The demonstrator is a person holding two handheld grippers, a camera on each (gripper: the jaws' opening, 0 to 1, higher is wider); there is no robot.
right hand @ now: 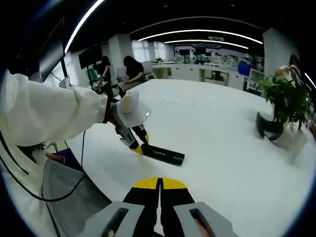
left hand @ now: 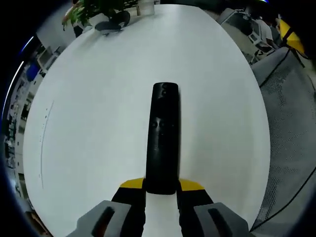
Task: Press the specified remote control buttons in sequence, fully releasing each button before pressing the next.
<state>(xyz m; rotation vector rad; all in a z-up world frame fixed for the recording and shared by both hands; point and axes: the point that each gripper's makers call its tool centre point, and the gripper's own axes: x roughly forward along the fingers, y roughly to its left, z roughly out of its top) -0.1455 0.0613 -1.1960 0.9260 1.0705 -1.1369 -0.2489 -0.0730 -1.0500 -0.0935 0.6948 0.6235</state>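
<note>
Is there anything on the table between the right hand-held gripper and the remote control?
Nothing visible. Bare white table lies between the right hand-held gripper, jaws together, and the remote control, whose near end the left hand-held gripper holds.

The remote (left hand: 164, 140) lies flat on the table (left hand: 98, 123), its near end between the left tongs (left hand: 161, 190), its far end pointing across the table toward a potted plant (right hand: 286, 101) at the far edge, while the right tongs (right hand: 159, 183) hover well apart from it.
</note>
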